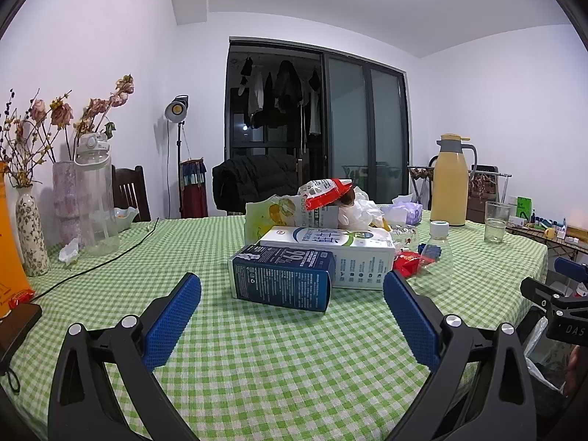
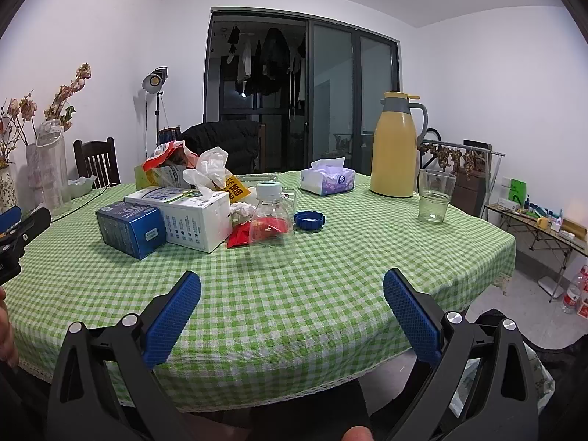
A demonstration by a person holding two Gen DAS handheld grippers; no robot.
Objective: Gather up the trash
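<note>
- The left gripper [image 1: 292, 286], black-framed with blue textured pads, hovers above the green-and-white checked tablecloth [image 1: 257, 349] with its jaws spread wide and nothing between them.
- Just ahead of it, roughly centred between the fingers, lies a dark blue rectangular carton [image 1: 281, 275] on its side; it is near the fingertips but apart from them.
- Behind and touching that carton lies a longer white carton with green and blue print [image 1: 330, 253].
- Piled behind the white carton are a torn red-and-white snack bag [image 1: 323, 193], a yellow-green printed wrapper [image 1: 270, 217] and crumpled white plastic [image 1: 358, 211].
- The right gripper [image 2: 292, 286] (same build) is likewise wide open and empty, held over the table's near edge.
- Ahead of it, well apart, stands a clear plastic bottle with a white cap [image 2: 272, 220], upright, with a red foil wrapper [image 2: 257, 233] at its base and a blue round lid [image 2: 309, 219] just to its right.
- Farther off stand a purple tissue box [image 2: 327, 178], a yellow thermos jug [image 2: 398, 150] and a clear drinking glass [image 2: 435, 196].
</note>
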